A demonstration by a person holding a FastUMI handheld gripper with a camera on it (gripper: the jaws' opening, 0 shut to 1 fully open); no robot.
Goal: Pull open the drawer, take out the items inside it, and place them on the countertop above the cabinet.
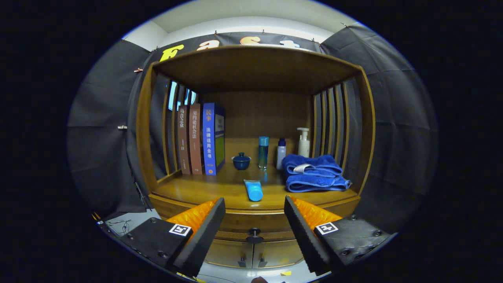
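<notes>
Two jaws of our gripper [254, 218] stand wide apart, holding nothing. Between them at lower centre we see the closed drawer [251, 224] with its dark knob [254, 237]; above, a blue tube [253, 190] lies on the desk [196, 190].

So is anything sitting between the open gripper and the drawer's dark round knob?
Nothing visible does. The gripper has its fingers spread apart, and the dark round knob on the wooden drawer front shows in the gap between them, with only open space ahead of it.

Glossy wooden cabinet [353, 118], plush cloth towels [314, 173], plastic tube [253, 190]
</notes>
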